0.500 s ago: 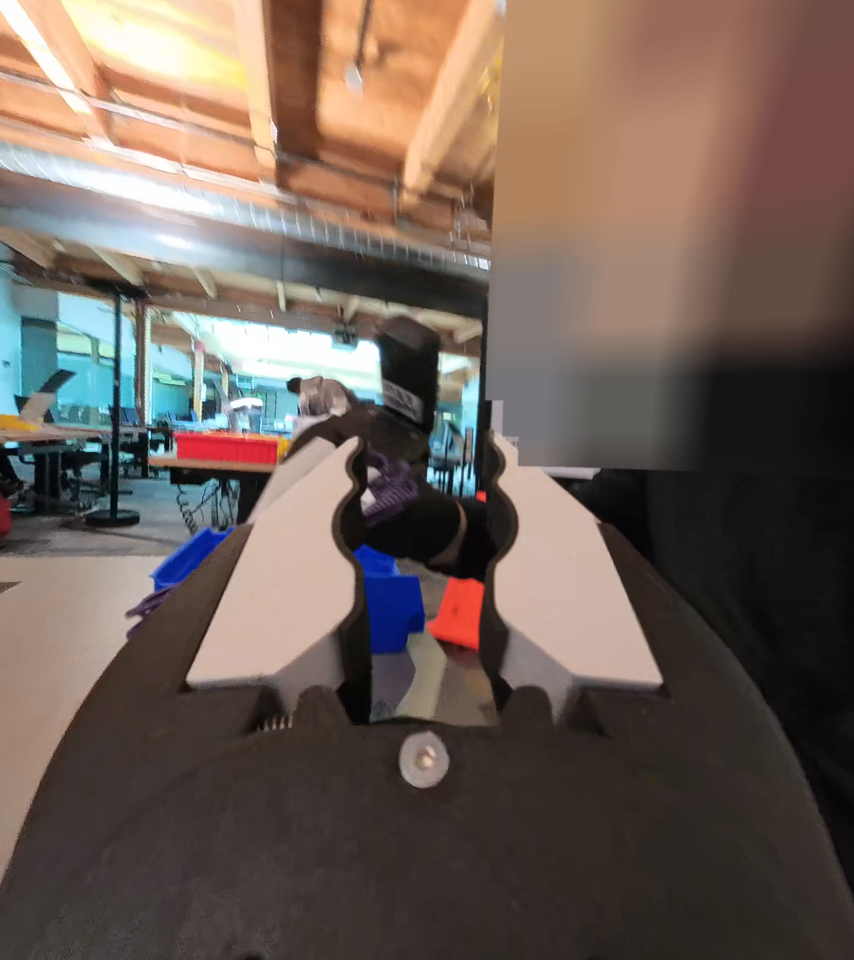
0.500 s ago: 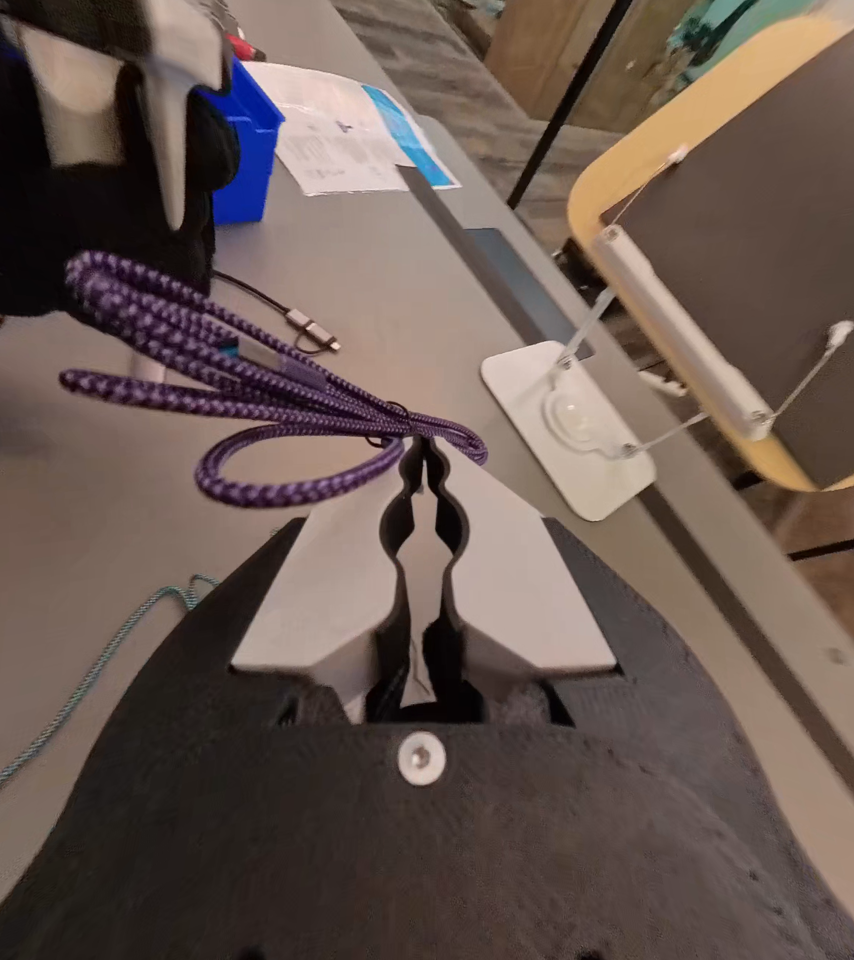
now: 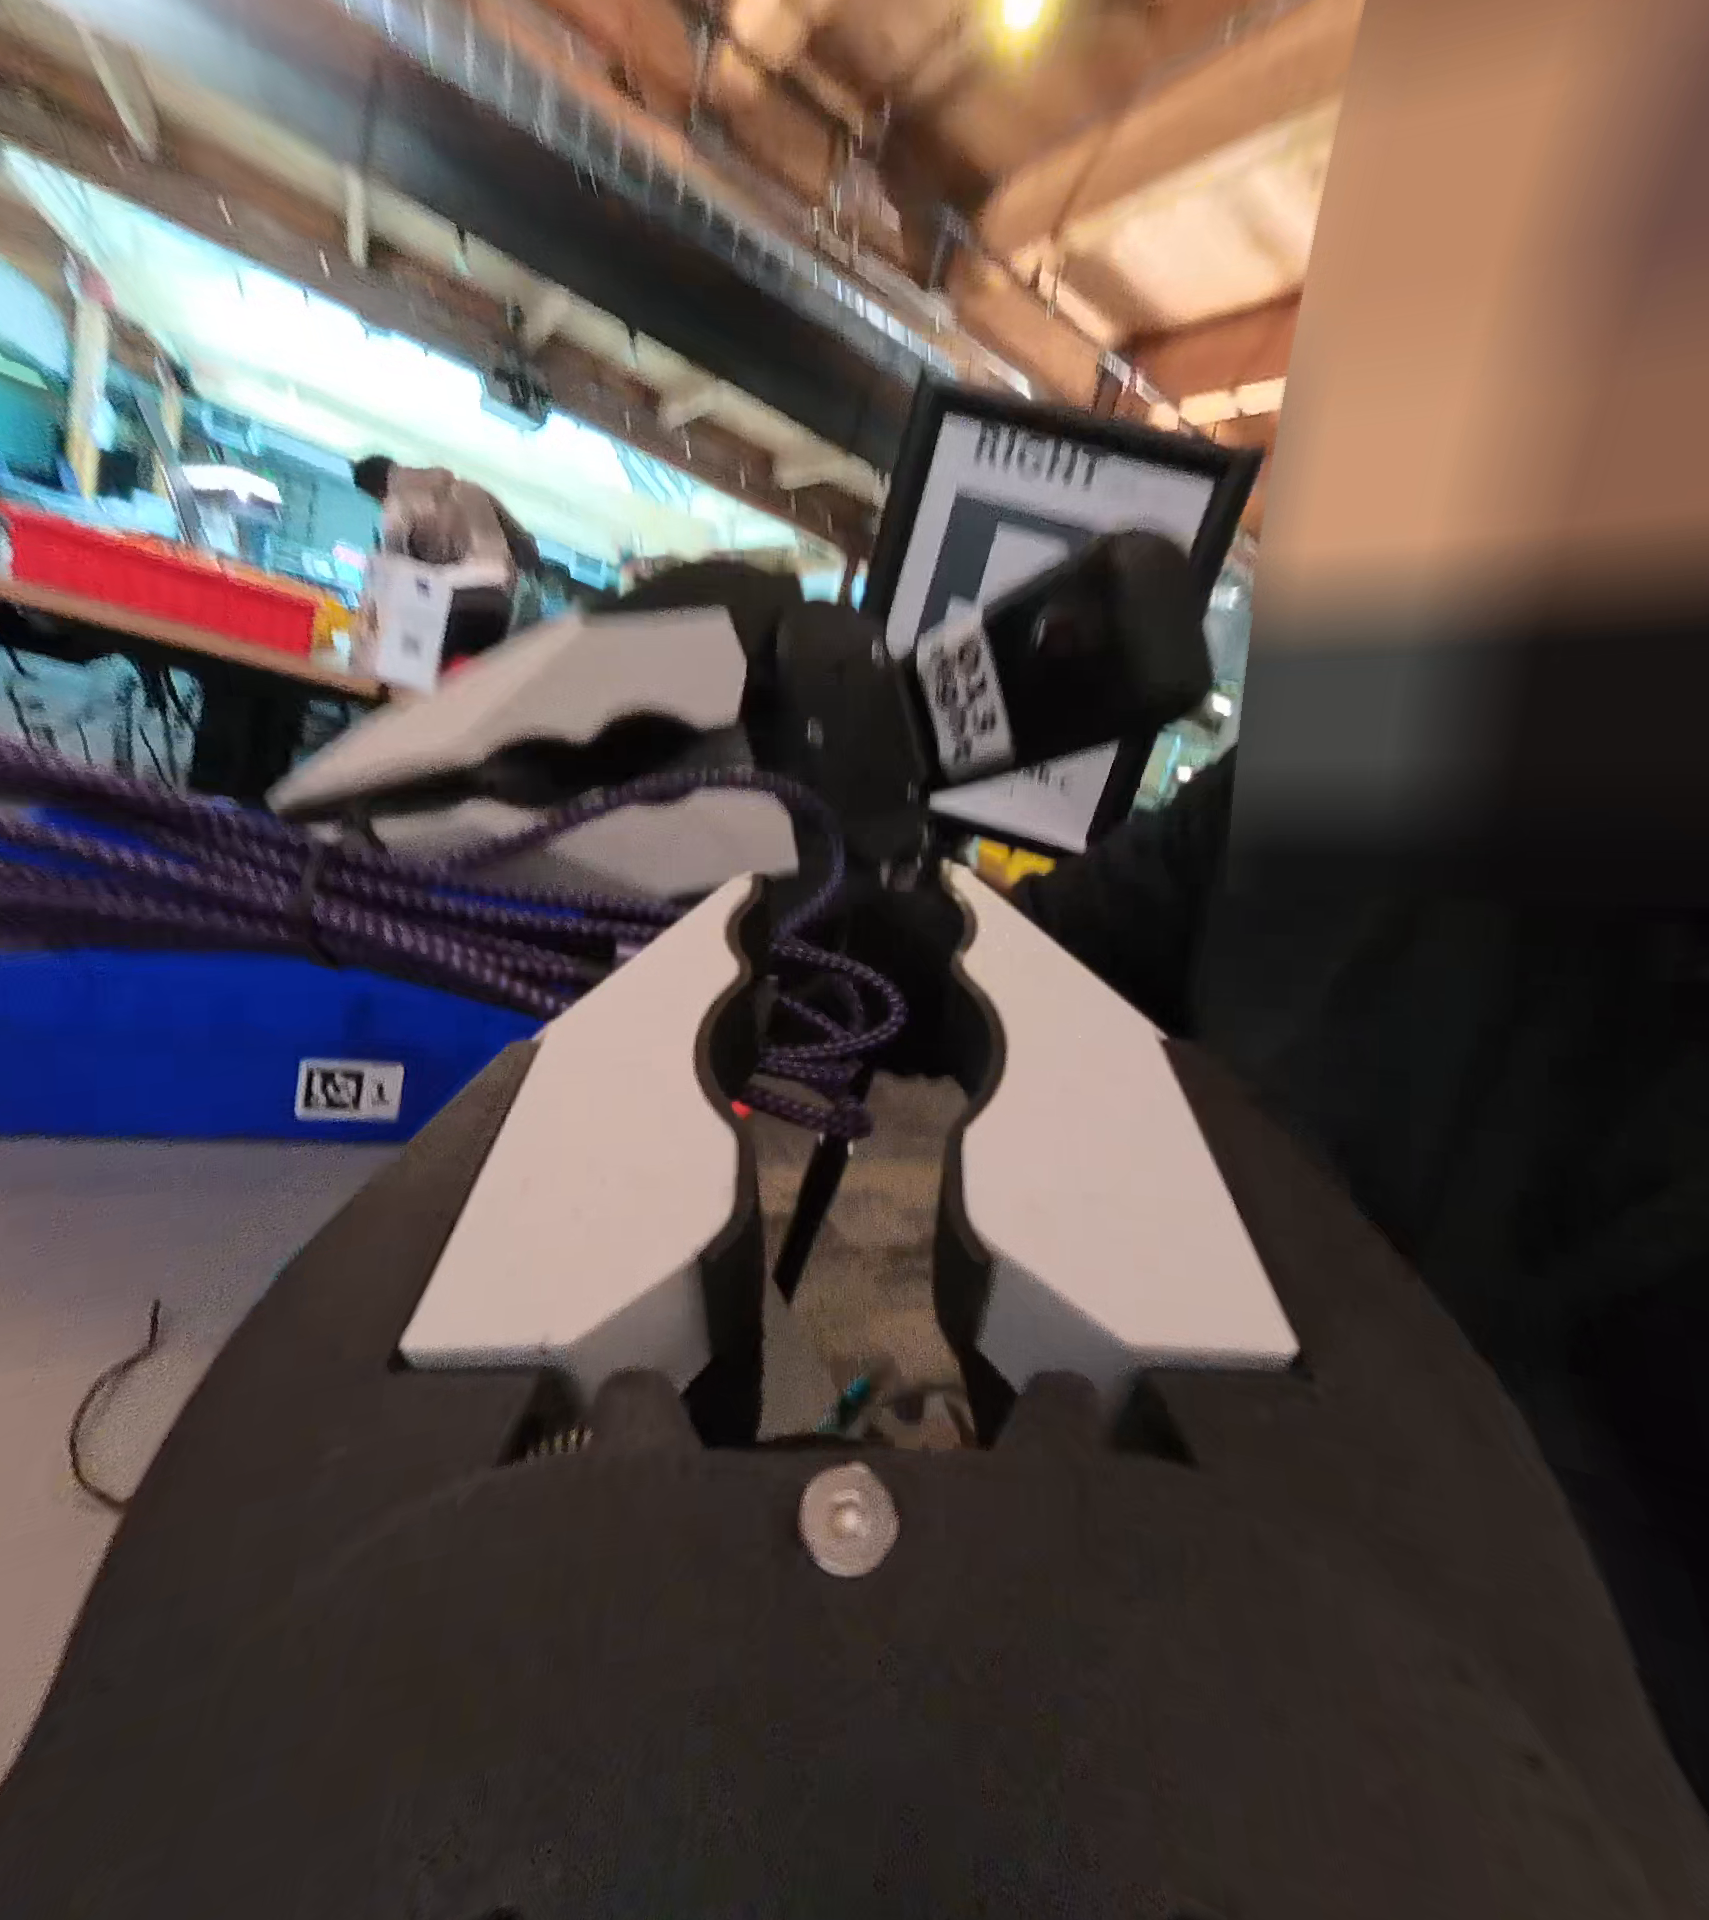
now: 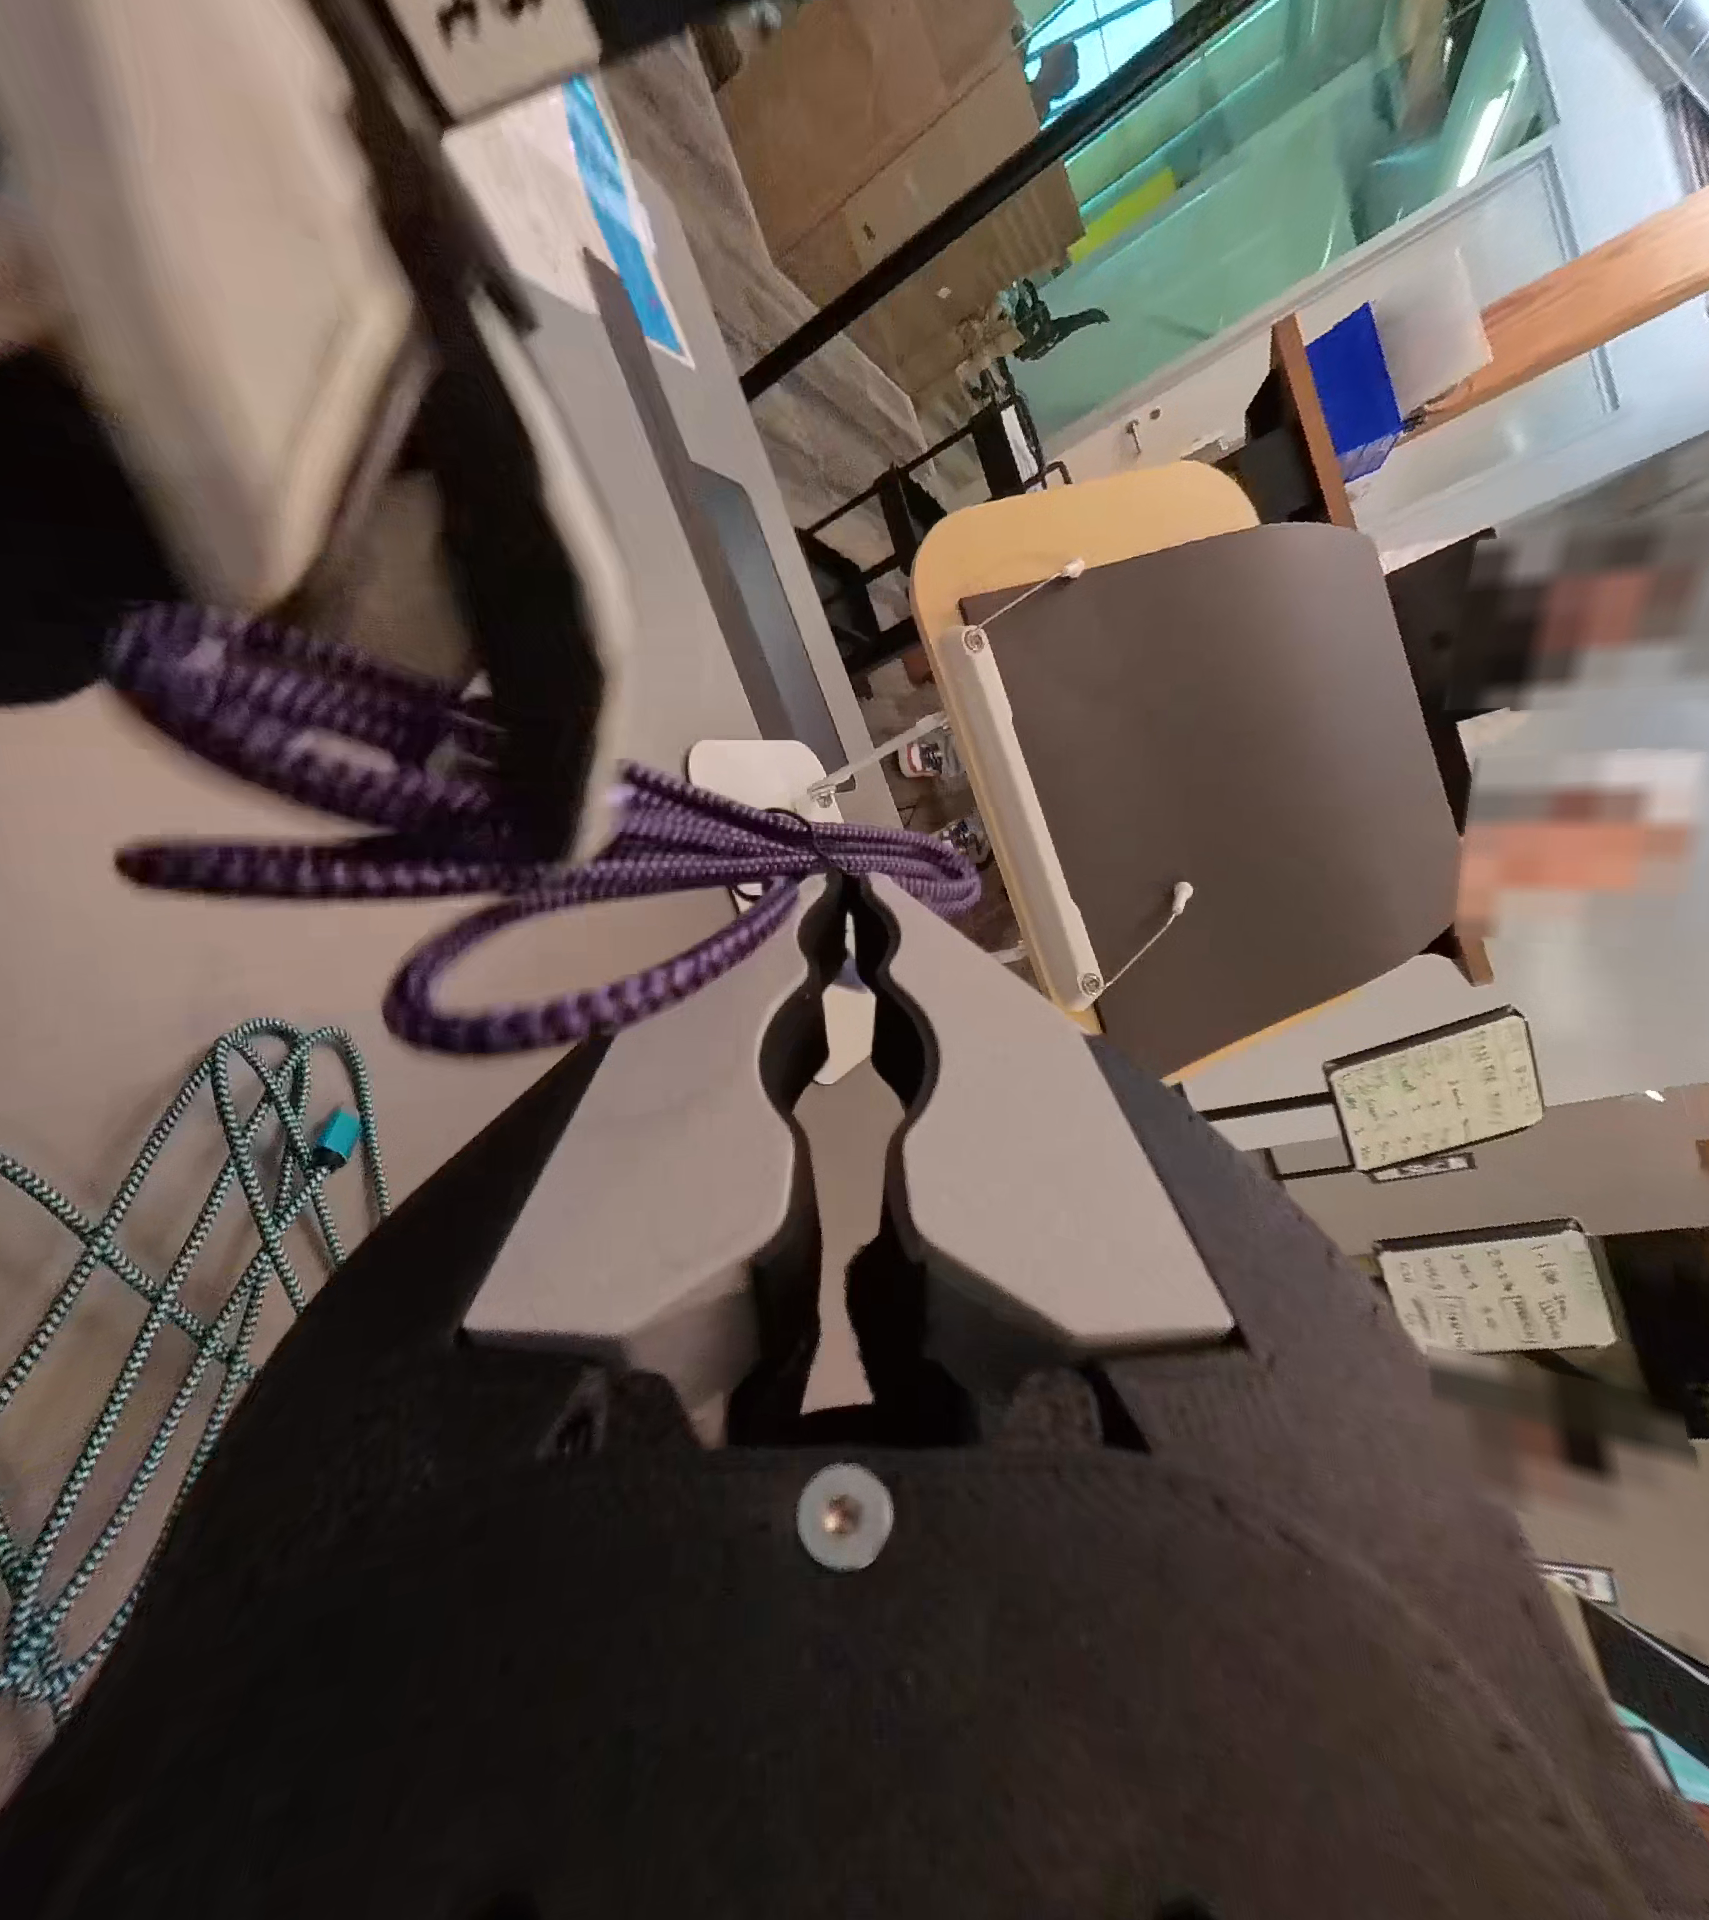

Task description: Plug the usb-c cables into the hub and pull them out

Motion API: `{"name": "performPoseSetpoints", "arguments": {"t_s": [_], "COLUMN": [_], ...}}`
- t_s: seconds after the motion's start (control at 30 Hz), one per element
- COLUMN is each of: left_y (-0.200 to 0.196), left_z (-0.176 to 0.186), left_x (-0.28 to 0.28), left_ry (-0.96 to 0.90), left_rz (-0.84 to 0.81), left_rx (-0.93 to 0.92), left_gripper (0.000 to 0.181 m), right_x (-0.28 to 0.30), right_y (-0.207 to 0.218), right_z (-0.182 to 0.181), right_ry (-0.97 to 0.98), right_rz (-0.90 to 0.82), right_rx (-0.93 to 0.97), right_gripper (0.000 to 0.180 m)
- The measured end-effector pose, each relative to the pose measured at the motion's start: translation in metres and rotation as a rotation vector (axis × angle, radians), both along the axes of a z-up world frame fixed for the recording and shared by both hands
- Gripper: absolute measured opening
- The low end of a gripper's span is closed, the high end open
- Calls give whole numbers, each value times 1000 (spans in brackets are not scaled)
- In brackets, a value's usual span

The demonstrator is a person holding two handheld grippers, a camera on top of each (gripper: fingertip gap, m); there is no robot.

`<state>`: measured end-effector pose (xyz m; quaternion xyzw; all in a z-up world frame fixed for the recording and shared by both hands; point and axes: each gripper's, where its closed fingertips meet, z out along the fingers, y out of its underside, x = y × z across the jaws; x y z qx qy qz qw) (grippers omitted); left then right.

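A purple braided usb-c cable (image 4: 684, 862), coiled and tied into a bundle, hangs above the grey table (image 4: 50, 987). My right gripper (image 4: 845, 896) is shut on the tied end of the bundle. It also shows in the left wrist view (image 3: 330, 792), gripping the cable (image 3: 206, 883). My left gripper (image 3: 850, 883) is open, with loose purple loops (image 3: 819, 1039) lying between its fingers. In the right wrist view it (image 4: 538, 717) sits at the upper left, over the bundle's far end. A teal braided cable (image 4: 102, 1278) lies loose on the table. No hub is in view.
A blue bin (image 3: 154, 1039) stands on the table behind the bundle, and a thin black wire (image 3: 102, 1423) lies at the left. A white stand base (image 4: 756, 769) and a black board with a pale wooden edge (image 4: 1193, 779) are beyond the table's far edge. My right fingertips sit around 10 cm from my left ones.
My left gripper has closed in on the purple bundle, so loops now lie between its open fingers. My right gripper has rolled while still holding the cable.
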<state>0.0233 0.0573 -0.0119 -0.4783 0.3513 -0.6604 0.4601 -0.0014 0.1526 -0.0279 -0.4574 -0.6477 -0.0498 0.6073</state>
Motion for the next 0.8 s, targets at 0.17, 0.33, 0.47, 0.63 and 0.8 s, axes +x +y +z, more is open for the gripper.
{"name": "performPoseSetpoints", "arguments": {"t_s": [0.17, 0.33, 0.47, 0.63, 0.8], "left_y": [5, 25, 40, 53, 47], "left_z": [-30, -51, -53, -47, -35], "left_x": [23, 35, 25, 5, -2], "left_ry": [146, 249, 230, 195, 105], "left_rz": [9, 121, 173, 238, 176], "left_rx": [1, 7, -29, -47, -63], "left_gripper": [26, 34, 35, 38, 59], "right_x": [0, -3, -4, 0, 0], "right_y": [-1, -10, -21, -36, -59], "right_z": [10, 16, 13, 9, -5], "right_ry": [62, 97, 95, 92, 33], "right_rz": [19, 58, 106, 159, 261], "right_rx": [-65, -122, -191, -268, -327], "right_gripper": [0, 0, 0, 0, 0]}}
